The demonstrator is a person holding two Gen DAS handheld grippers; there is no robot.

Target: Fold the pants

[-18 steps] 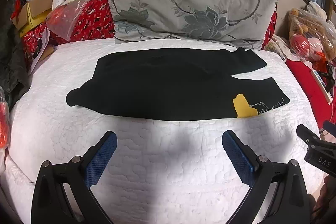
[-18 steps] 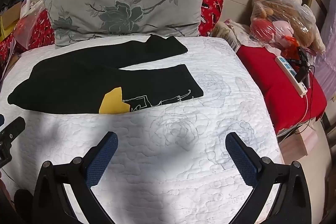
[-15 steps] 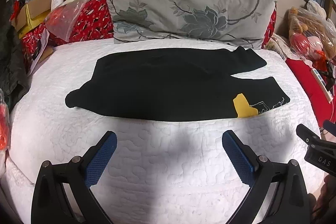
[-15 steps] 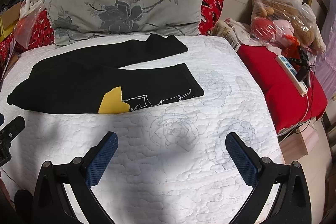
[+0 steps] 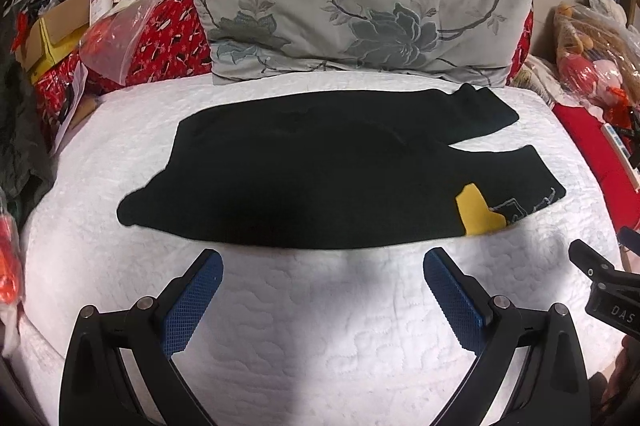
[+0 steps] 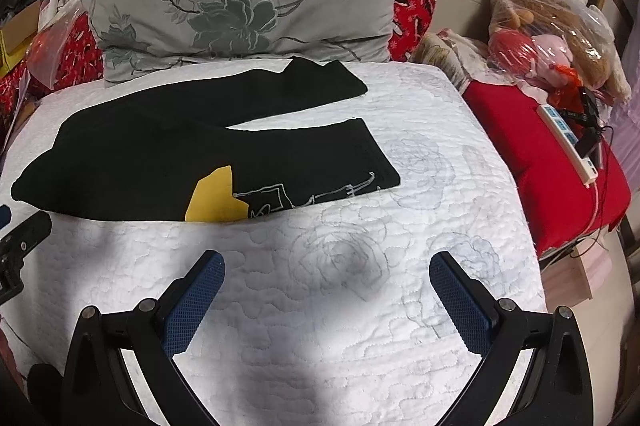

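Black pants (image 5: 320,166) lie flat on the white quilted bed (image 5: 320,326), waist to the left, both legs pointing right with a gap between them. A yellow patch (image 5: 476,212) and pale line print mark the near leg. My left gripper (image 5: 322,266) hangs open above the quilt, just short of the near edge of the pants, nothing between its blue pads. In the right wrist view the pants (image 6: 160,154) lie up and left of my right gripper (image 6: 326,270), which is open over bare quilt (image 6: 360,306). Each gripper's black body shows at the edge of the other's view.
A grey floral pillow (image 5: 360,18) leans on red bedding behind the pants. Boxes and a plastic bag (image 5: 116,26) crowd the left. A red cushion (image 6: 540,154) with a power strip (image 6: 568,142) and bagged plush toys (image 6: 560,26) sit right of the bed.
Both grippers have eased forward a little toward the pants, which sit slightly larger and lower in each view. The jaws stay wide and the pants have not moved.
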